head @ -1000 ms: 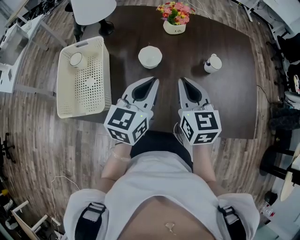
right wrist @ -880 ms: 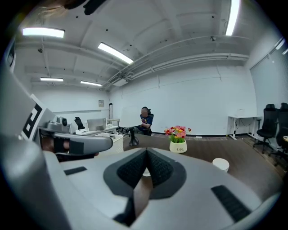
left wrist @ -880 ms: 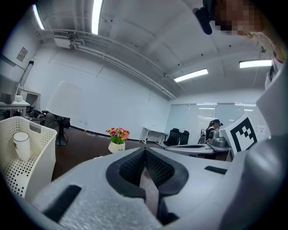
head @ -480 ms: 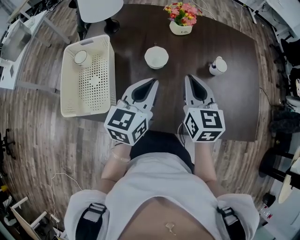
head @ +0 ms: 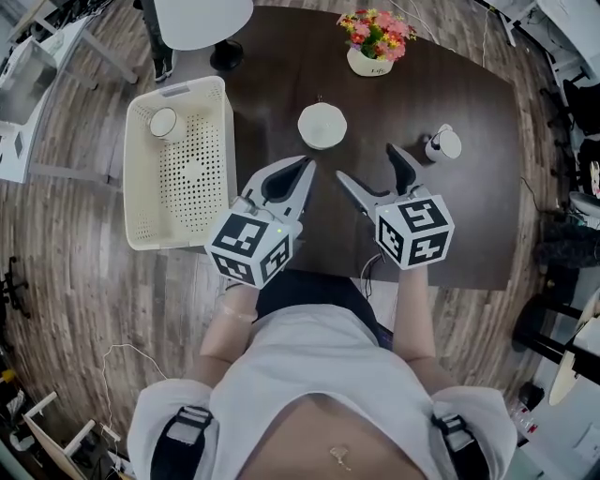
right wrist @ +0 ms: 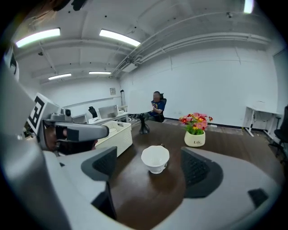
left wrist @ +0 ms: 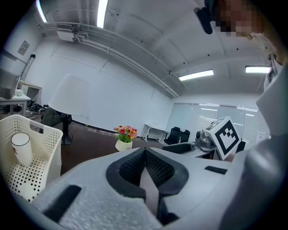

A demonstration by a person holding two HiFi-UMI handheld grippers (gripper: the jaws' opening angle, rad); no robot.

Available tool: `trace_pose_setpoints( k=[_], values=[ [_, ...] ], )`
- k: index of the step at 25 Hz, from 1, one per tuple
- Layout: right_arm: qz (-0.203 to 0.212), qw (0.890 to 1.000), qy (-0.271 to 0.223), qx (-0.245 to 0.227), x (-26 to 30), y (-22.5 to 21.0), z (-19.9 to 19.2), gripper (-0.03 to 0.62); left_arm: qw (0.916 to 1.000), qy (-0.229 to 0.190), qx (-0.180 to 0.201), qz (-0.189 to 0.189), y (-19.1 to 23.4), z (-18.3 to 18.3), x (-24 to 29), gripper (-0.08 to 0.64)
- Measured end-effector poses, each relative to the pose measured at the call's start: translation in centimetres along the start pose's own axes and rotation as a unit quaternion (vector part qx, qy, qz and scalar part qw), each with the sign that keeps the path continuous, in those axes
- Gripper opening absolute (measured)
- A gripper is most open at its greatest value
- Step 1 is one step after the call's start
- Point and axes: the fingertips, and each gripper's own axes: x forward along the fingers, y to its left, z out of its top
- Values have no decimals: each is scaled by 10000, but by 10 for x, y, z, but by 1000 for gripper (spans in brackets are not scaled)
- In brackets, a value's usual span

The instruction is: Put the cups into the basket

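Head view: 1 cup [head: 164, 122] in the basket [head: 192, 187]; middle cup [head: 322, 125] and right-hand cup [head: 443, 143] not yet moved from the table [head: 469, 216]. Left gripper [head: 305, 167] closed, empty; right gripper [head: 367, 164] jaws opening toward middle cup, nothing between.

Dark wood table [head: 478, 206] on a grey-brown plank floor [head: 84, 309]. Round white pedestal table [head: 202, 19] at the far edge, black base. White desks [head: 23, 80] with clutter far left, black chair legs [head: 553, 328] along the right side. Walls [right wrist: 216, 85] plain white. Ceiling is white too, with pipe runs [left wrist: 121, 56] along it. Light comes from ceiling strip fixtures [right wrist: 119, 37], all lit, cool and even. Glass partition [left wrist: 202, 117] at the back of the room, black office chairs [left wrist: 179, 134] in front of it. One more white desk [right wrist: 260, 117] against the wall, right side.
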Motion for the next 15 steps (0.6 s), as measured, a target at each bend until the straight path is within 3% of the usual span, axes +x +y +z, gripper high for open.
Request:
trace_pose_setpoints(
  k=[4, 10, 15],
  values=[
    [360, 9990, 28, -275, 22, 12, 5, 554, 9999, 27, -46, -103, 10, 4, 4, 11],
    [501, 9893, 825, -1093, 51, 8, -5, 561, 9995, 69, -190, -259, 22, 12, 7, 11],
    [897, 9692, 1470, -1759, 68, 11, -17, 560, 9984, 217, -348, -386, 34, 7, 14, 11]
  ],
)
